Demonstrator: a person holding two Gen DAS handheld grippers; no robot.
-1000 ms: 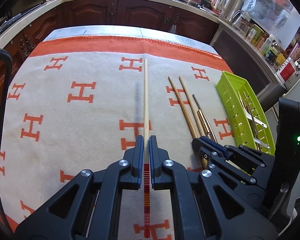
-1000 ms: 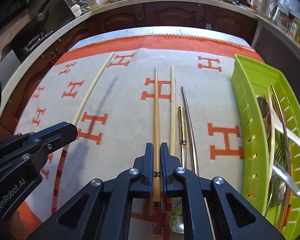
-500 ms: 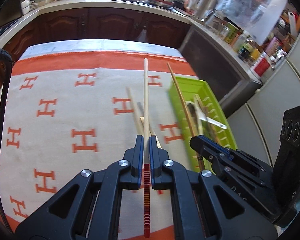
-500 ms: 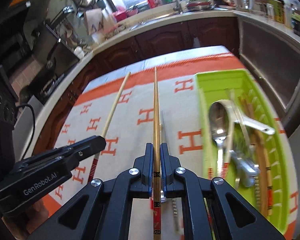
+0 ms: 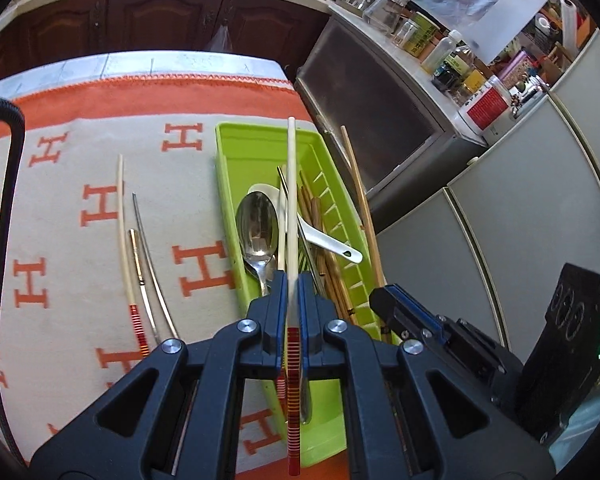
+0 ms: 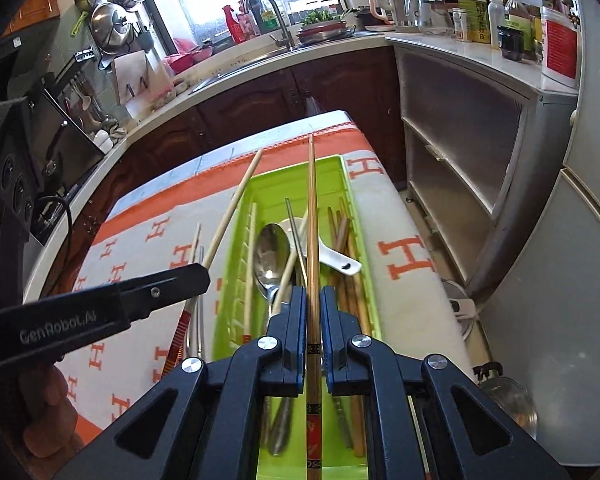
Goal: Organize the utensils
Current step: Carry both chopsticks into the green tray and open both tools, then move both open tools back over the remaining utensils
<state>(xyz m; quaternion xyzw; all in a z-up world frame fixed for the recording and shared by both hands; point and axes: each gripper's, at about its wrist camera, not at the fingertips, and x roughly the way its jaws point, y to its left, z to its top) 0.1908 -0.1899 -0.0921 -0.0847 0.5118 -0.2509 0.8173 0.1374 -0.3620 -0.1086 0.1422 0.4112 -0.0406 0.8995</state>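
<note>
My left gripper point(image 5: 291, 286) is shut on a pale chopstick with a red striped end point(image 5: 291, 200), held lengthwise above the green tray point(image 5: 228, 184). My right gripper point(image 6: 311, 300) is shut on a brown chopstick point(image 6: 311, 216), also above the green tray point(image 6: 352, 200). The tray holds a metal spoon point(image 5: 256, 232), a white ceramic spoon point(image 5: 324, 240) and several wooden chopsticks. On the cloth left of the tray lie a pale chopstick point(image 5: 121, 216), a gold chopstick point(image 5: 137, 256) and a metal chopstick point(image 5: 148, 264). The right gripper shows at the lower right of the left wrist view point(image 5: 392, 304).
An orange and cream cloth with H marks point(image 5: 100, 208) covers the table. The table's right edge drops off beside a grey cabinet point(image 5: 380, 120). A counter with jars and bottles point(image 5: 452, 60) stands behind. A sink and pots point(image 6: 260, 12) line the far counter.
Both grippers have lifted their chopsticks off the cloth and carried them right, over the green tray. The view has tilted down onto the tray.
</note>
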